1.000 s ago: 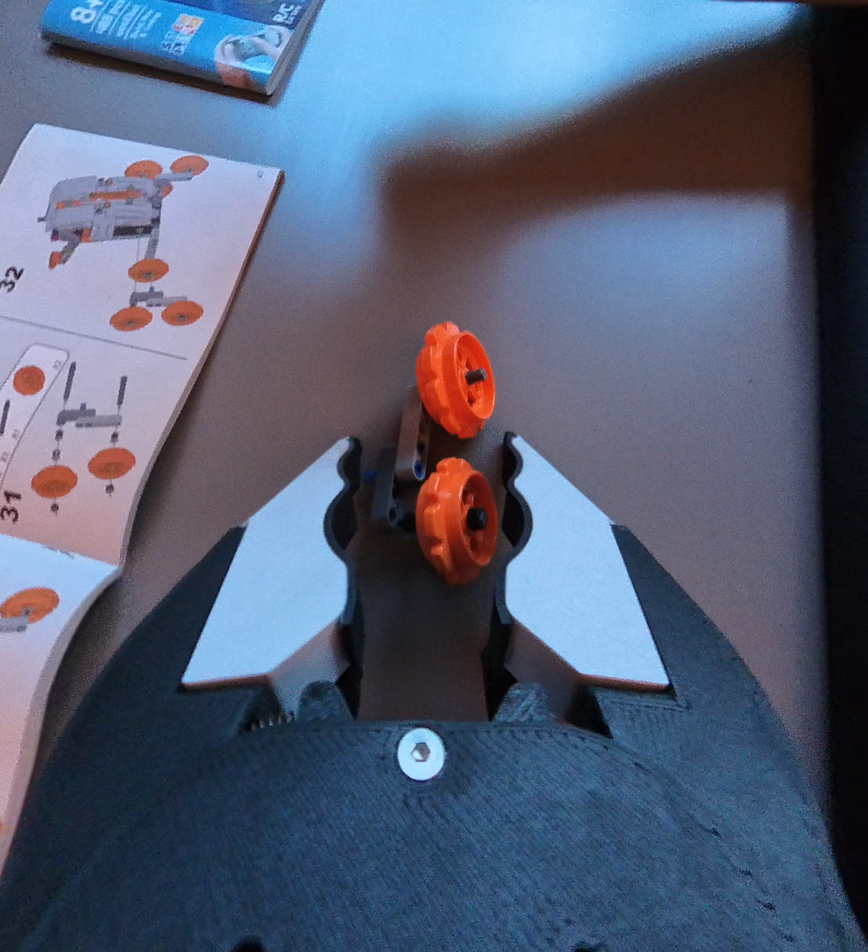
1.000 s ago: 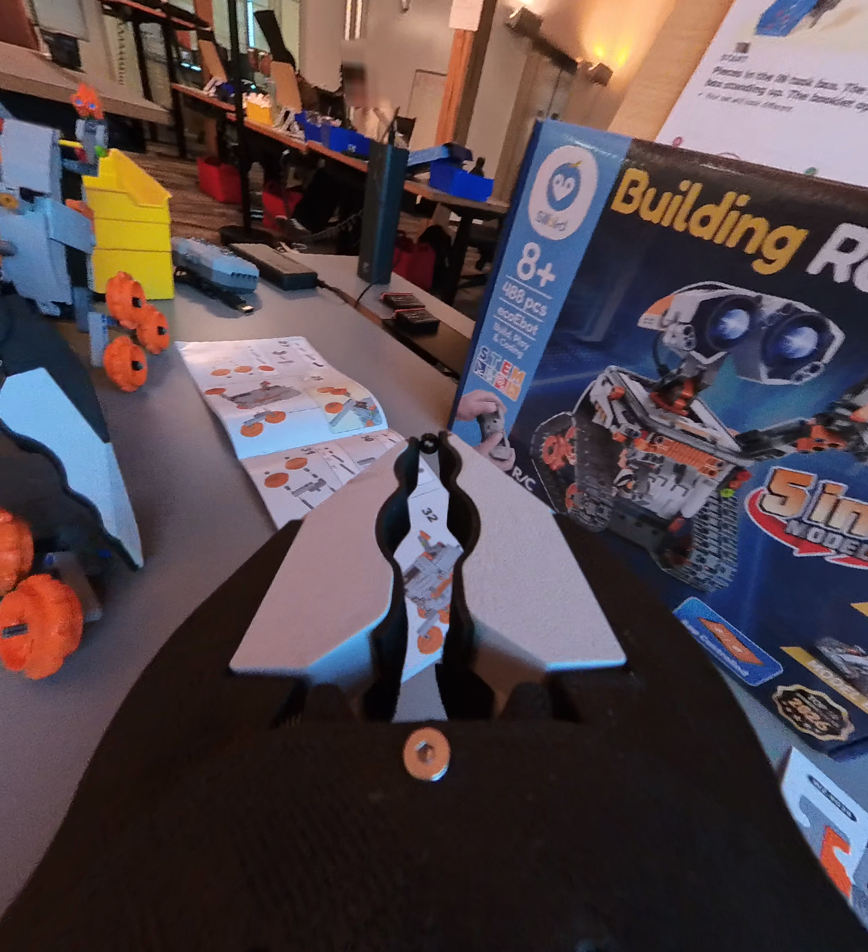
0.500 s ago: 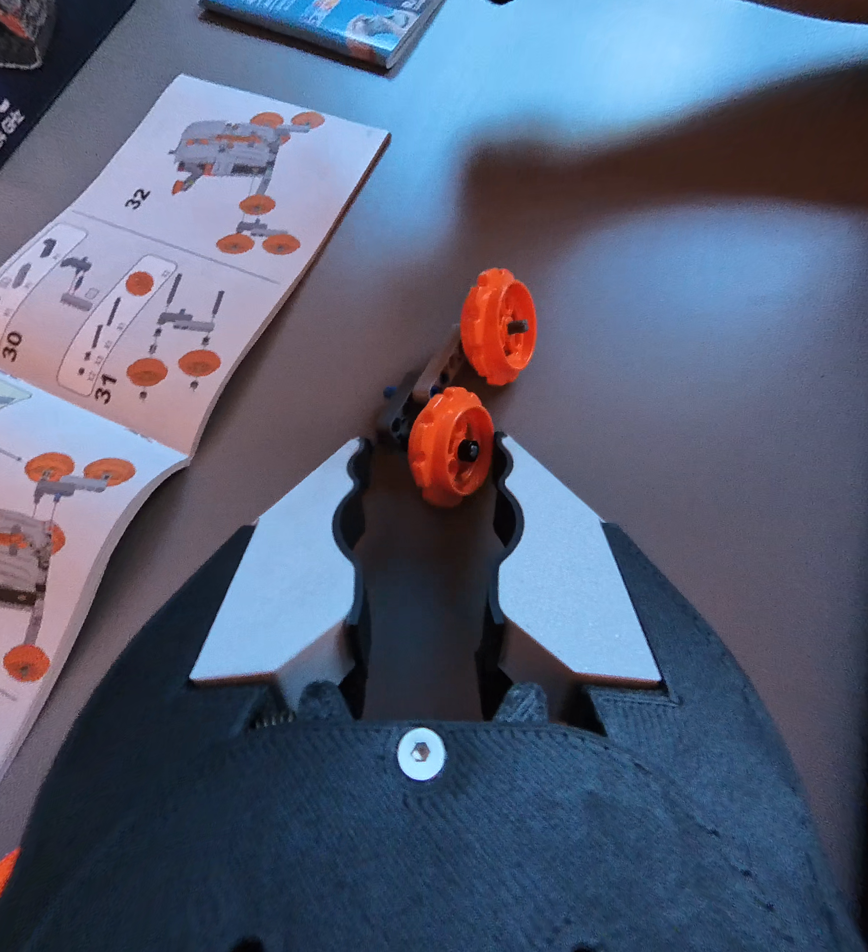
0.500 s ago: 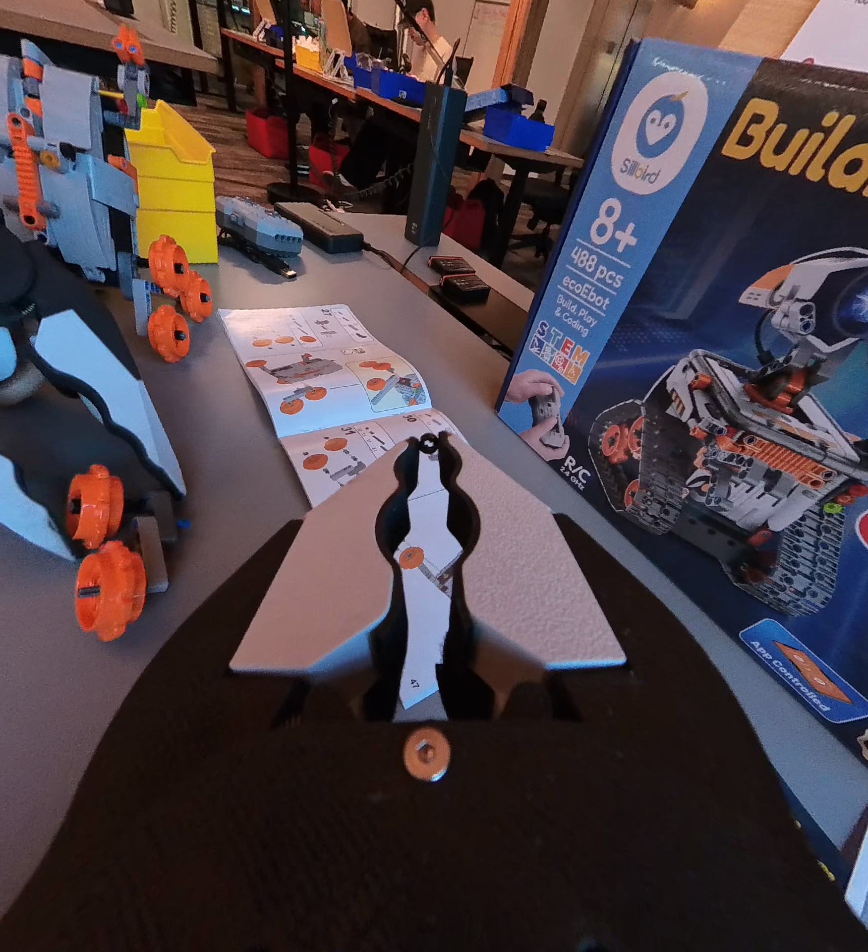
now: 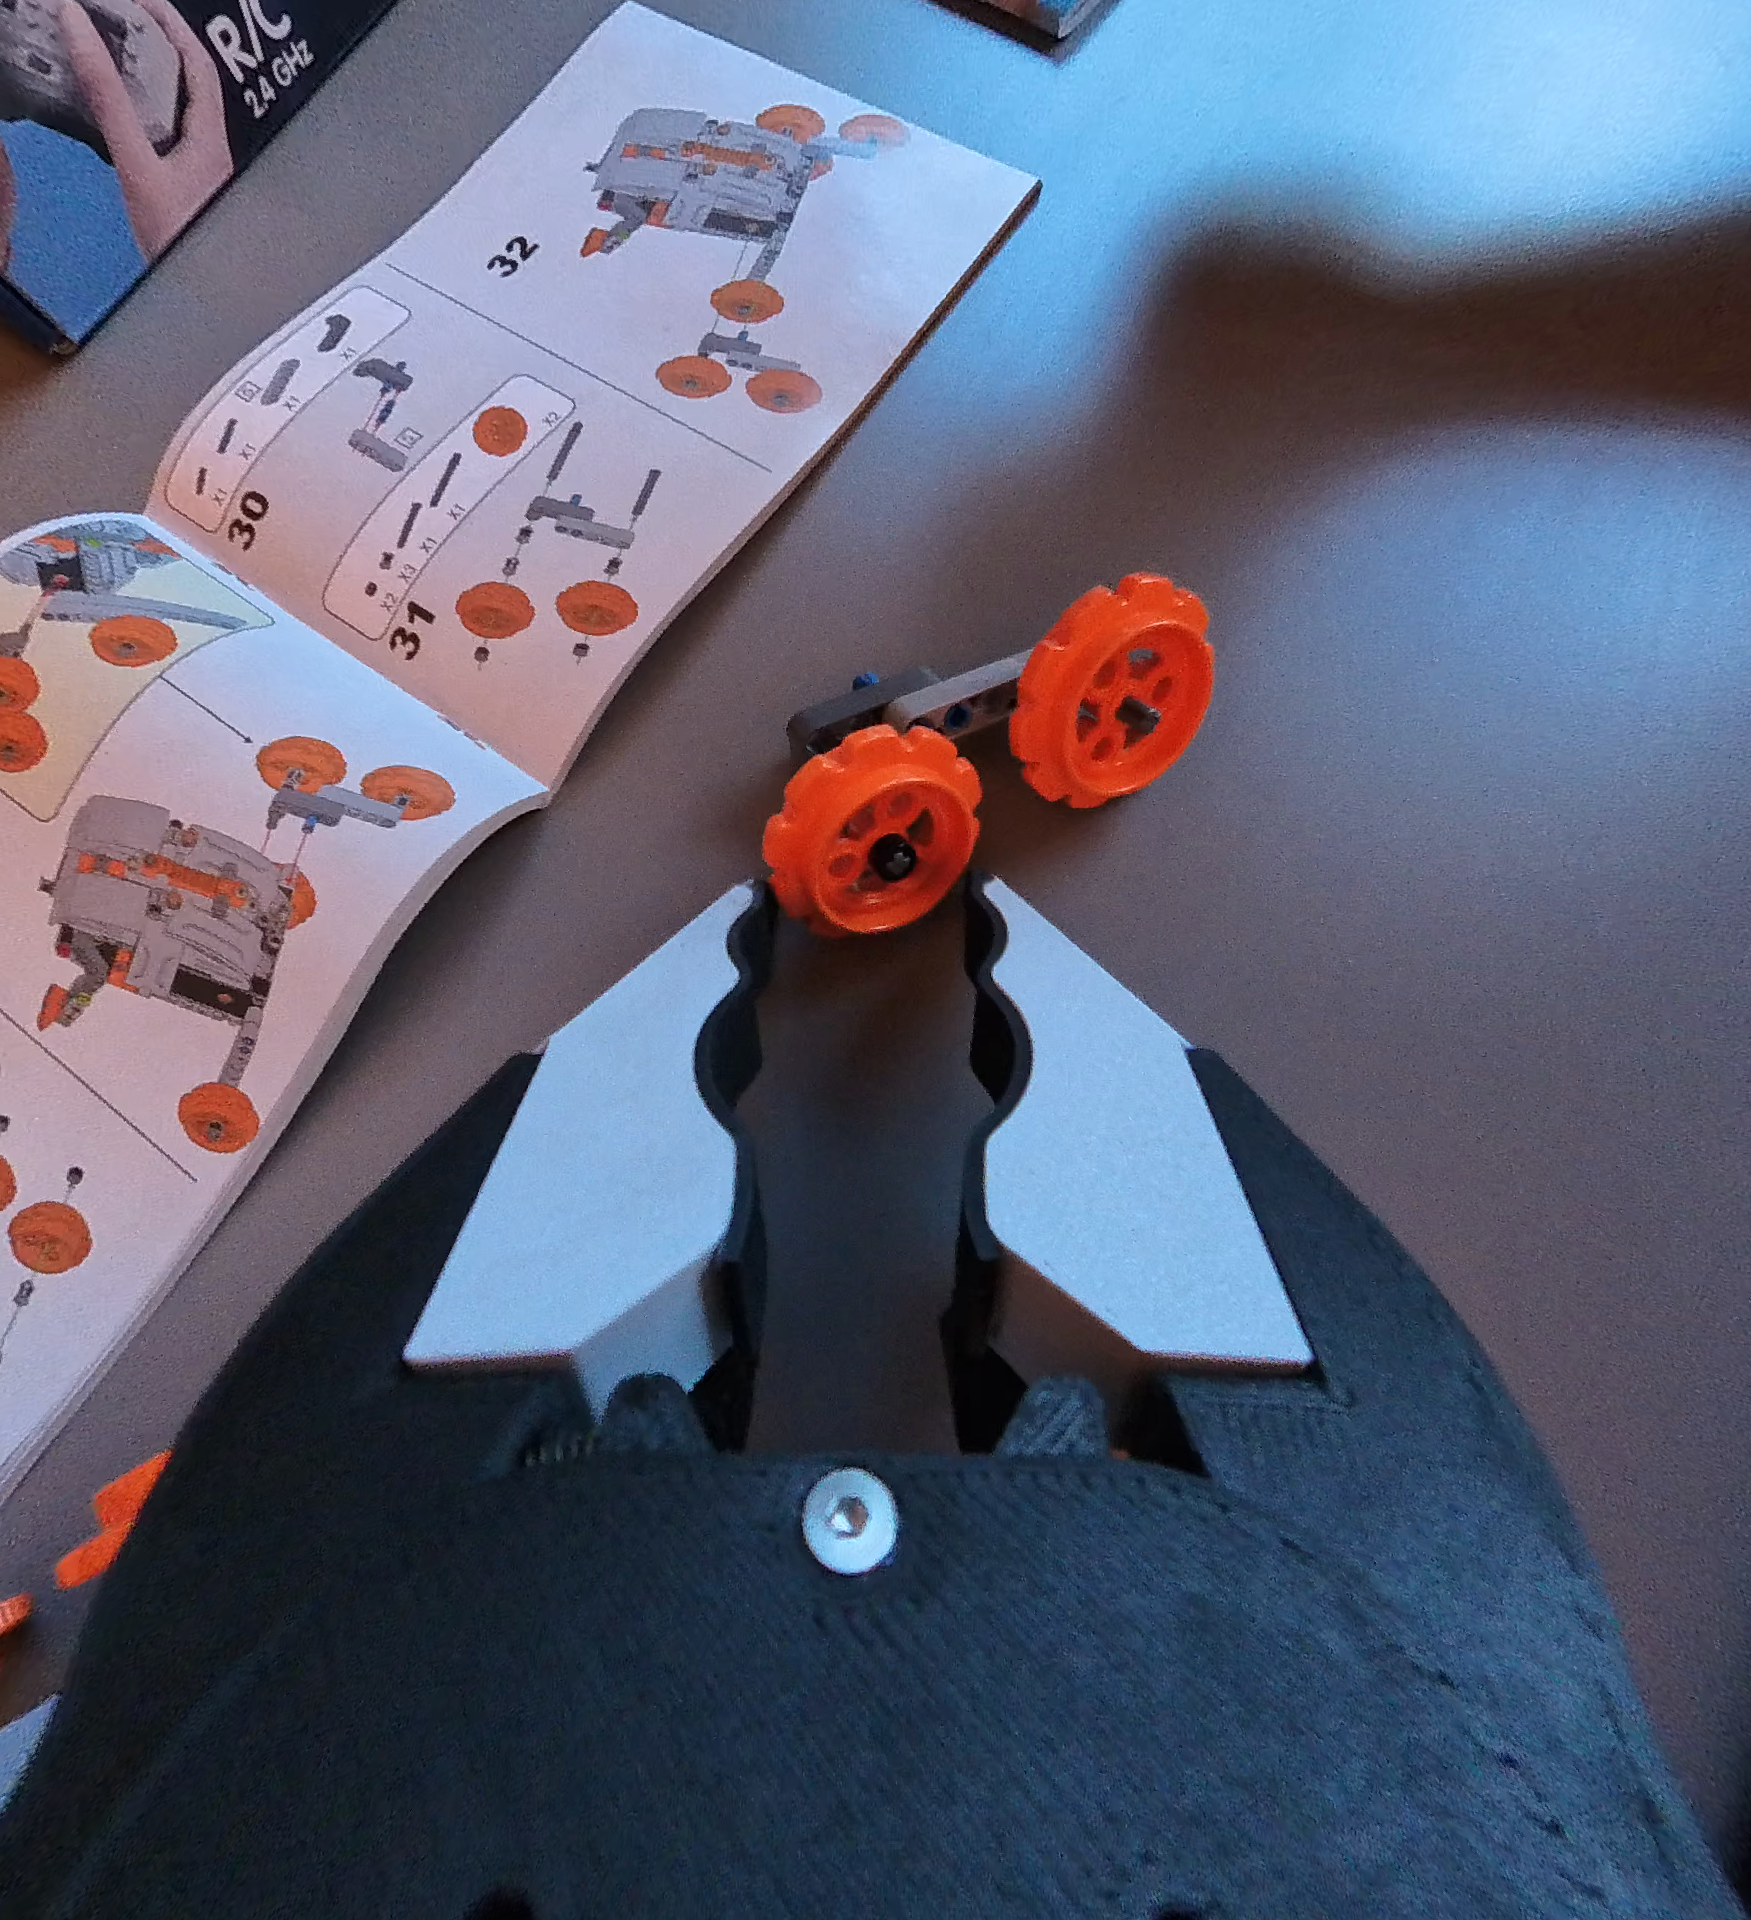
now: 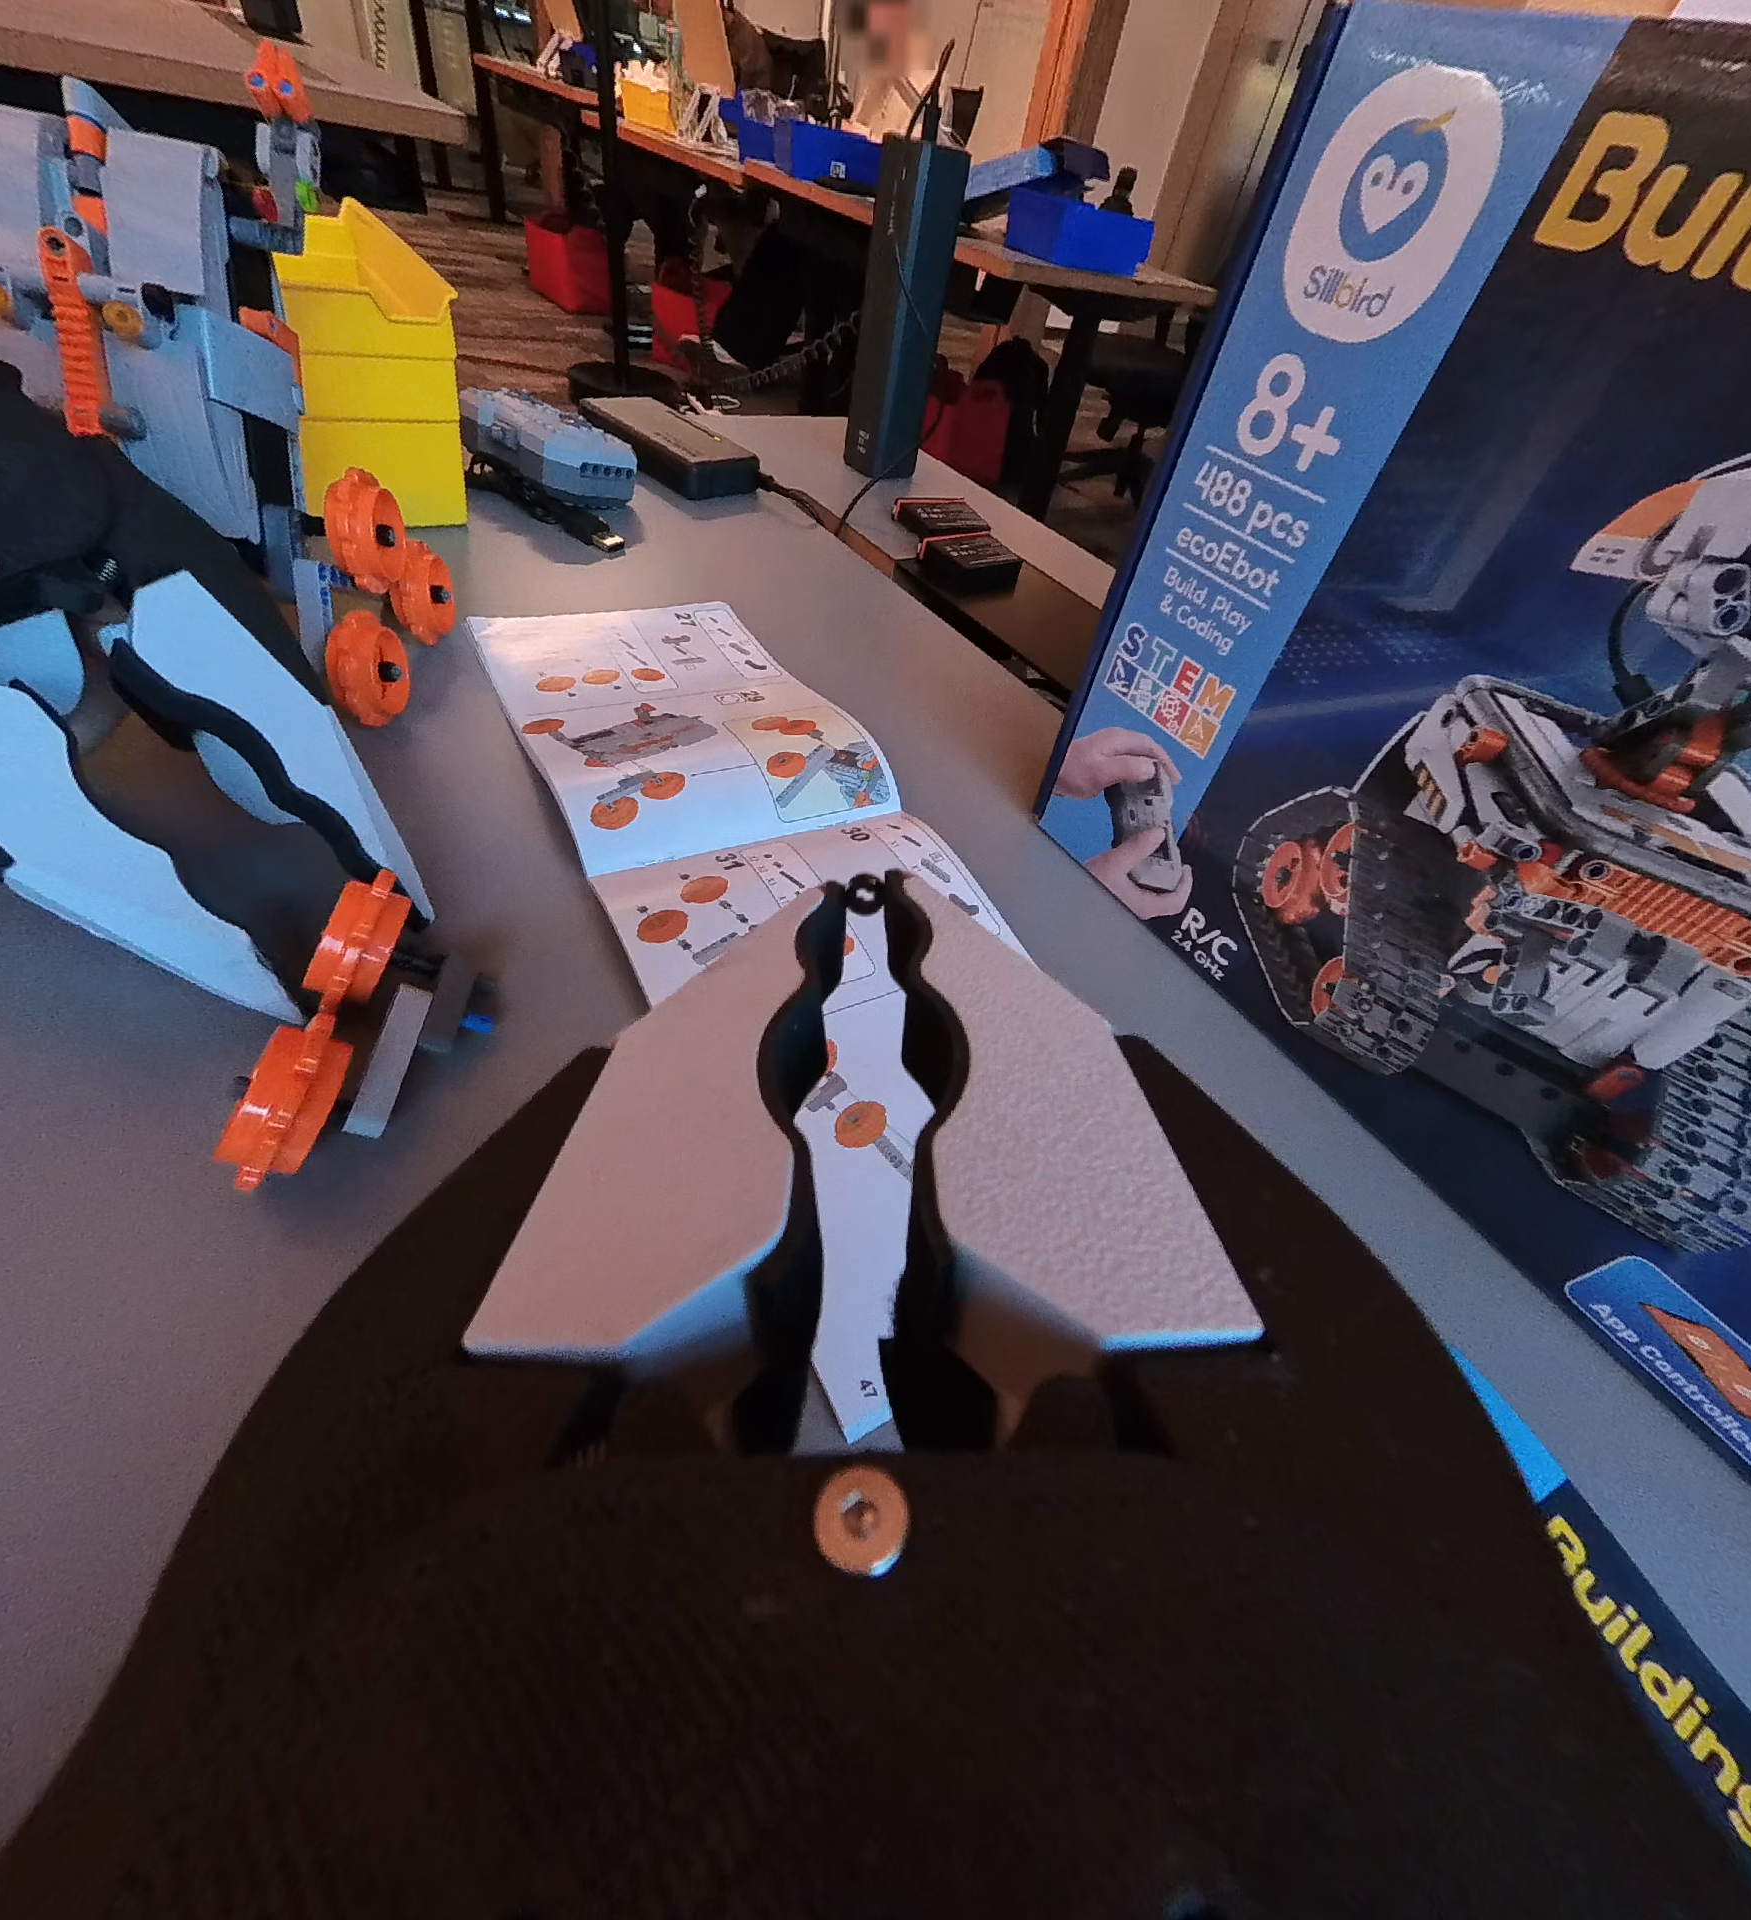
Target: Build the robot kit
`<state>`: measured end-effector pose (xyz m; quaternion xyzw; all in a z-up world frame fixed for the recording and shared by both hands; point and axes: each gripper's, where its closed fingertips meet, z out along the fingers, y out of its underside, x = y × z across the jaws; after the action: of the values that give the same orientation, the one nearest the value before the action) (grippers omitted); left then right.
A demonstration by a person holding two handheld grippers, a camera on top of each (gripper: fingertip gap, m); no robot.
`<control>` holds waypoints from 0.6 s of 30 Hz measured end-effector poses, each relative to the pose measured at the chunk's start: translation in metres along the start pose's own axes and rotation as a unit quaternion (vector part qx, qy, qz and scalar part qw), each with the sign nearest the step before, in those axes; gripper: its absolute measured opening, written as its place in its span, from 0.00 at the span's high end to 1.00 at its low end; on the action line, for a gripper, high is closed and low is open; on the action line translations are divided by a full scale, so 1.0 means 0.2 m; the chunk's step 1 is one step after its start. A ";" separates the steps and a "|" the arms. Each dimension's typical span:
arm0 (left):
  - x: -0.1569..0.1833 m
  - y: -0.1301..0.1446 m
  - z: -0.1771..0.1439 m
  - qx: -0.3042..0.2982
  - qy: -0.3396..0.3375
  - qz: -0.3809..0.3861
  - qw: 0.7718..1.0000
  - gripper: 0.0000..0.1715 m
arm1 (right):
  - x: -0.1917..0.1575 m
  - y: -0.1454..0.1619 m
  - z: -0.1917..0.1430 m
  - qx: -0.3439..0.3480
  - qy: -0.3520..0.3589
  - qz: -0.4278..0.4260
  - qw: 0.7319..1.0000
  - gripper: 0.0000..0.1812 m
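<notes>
two orange wheels joined by a short grey beam make up the small wheel assembly [image 5: 985,748] lying on the grey table [image 5: 1473,935], just beside the open instruction booklet [image 5: 435,582]. the near wheel [image 5: 873,828] sits at the very tips of the left gripper [image 5: 866,894], whose fingers are spread about a wheel's width apart; the rim looks to be touching or nearly touching both tips, though it is hard to tell whether any pressure is on it. the far wheel [image 5: 1112,691] lies clear of the fingers.

my judgement of the risk: so shallow a hold, on a toothed round rim at the fingertips only, could let the wheel squirt forward or roll aside if the fingers press in, and the beam could pivot and swing the far wheel round. pushing down might also skid the whole piece across the smooth table toward the booklet.

the right gripper [image 6: 863,894] hangs above the booklet with its fingers nearly together, pinching a small black ring [image 6: 863,891] at the tips; a loose pinch could drop so tiny a part onto the pages. beside it stands the kit box [image 6: 1473,727], and farther off a partly built grey and orange model [image 6: 154,312] stands before a yellow bin [image 6: 372,353]
</notes>
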<state>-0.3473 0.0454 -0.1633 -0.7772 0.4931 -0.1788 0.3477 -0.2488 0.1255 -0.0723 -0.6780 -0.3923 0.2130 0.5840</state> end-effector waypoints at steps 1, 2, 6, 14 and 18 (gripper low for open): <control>0.00 0.00 0.00 0.000 0.003 -0.003 1.000 0.79 | 0.00 0.00 0.00 -0.002 0.000 -0.002 1.000 0.96; 0.00 0.01 0.00 -0.001 0.002 -0.006 1.000 0.78 | 0.00 0.00 0.00 -0.002 0.001 -0.004 1.000 0.96; -0.03 0.00 0.00 0.002 -0.012 -0.016 1.000 0.80 | 0.01 0.00 -0.01 -0.004 0.004 -0.003 1.000 0.96; 0.00 -0.01 0.01 0.008 0.003 -0.011 1.000 0.81 | 0.02 0.05 0.00 -0.023 0.000 0.004 1.000 0.96; 0.01 -0.01 0.01 0.006 0.004 -0.007 1.000 0.82 | 0.03 0.04 0.00 -0.019 -0.001 0.016 1.000 0.96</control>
<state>-0.3435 0.0450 -0.1636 -0.7779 0.4881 -0.1866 0.3491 -0.2418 0.1299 -0.0795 -0.6950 -0.3866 0.2152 0.5667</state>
